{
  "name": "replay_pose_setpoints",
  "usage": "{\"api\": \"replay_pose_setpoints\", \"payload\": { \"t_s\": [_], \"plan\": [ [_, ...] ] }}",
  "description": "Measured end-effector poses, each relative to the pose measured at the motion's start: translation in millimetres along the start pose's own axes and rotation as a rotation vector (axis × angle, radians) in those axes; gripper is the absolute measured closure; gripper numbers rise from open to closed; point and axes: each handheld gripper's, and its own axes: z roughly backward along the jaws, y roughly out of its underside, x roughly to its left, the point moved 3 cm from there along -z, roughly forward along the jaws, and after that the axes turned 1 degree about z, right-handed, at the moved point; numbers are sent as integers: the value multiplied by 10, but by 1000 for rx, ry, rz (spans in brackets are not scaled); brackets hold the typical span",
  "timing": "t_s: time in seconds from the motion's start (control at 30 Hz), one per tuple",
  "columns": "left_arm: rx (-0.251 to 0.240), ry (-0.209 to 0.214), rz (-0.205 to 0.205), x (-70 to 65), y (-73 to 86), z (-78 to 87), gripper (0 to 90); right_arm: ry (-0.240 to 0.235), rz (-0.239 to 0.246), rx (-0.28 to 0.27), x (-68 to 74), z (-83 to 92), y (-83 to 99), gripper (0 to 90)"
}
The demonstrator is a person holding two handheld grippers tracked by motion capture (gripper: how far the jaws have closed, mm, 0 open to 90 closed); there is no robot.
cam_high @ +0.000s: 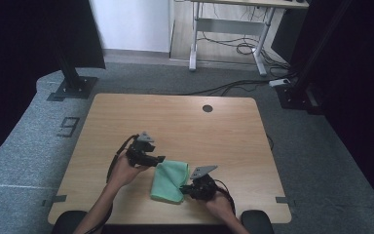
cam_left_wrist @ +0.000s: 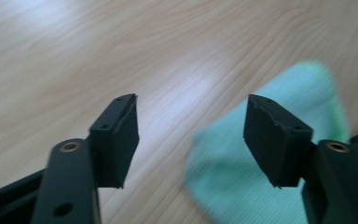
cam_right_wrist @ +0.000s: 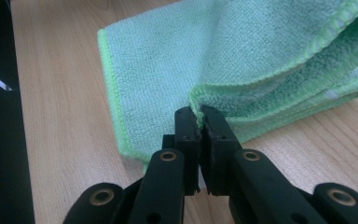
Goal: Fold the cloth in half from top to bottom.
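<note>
grey carpet runs round a pale wooden surface, with a second desk's legs and loose cables at the back of the room. on the near half of my surface lies a green cloth, already doubled over on itself, between my two hands.

my right tongs are clenched on a folded edge of the cloth, the hem pinched tight between the pads. my left tongs stand parted with nothing between them, hovering above the bare wood just beside the cloth's far edge; the left gripper view is blurred, so i can't say how near the pads are to the fabric.

i judge i'm partway through folding: one fold looks made, the right side is anchoring a layered edge, and the left has no grip at all. the next move, as i read it, calls for the left tongs to find a free corner or hem and pinch it, so both hands can carry the cloth over evenly without the layers slipping apart.

no containers on the surface, so nothing to report inside any.
</note>
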Motion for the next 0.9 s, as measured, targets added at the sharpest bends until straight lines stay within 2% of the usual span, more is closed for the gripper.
{"api": "replay_pose_setpoints", "payload": {
  "t_s": [0.03,0.17,0.33,0.57,0.63,0.77,0.9],
  "plan": [
    [7,14,-17,-42,-70,-32,382,0,-4,-2,-1,1,2,850],
    [27,78,-42,-220,-301,-179,408,-3,-16,-7,0,3,11,849],
    [72,109,-82,-404,-451,-348,420,-7,-24,-14,-9,2,17,848],
    [146,130,-113,-532,-448,-511,475,-18,-35,-21,-22,3,27,848],
    [165,132,-121,-544,-436,-536,528,-22,-42,-23,-26,3,28,847],
    [199,164,-106,-555,-420,-570,641,-27,-47,-25,-31,4,31,847],
    [235,170,-104,-560,-396,-586,803,-31,-50,-28,-36,4,32,846]
  ]
}}
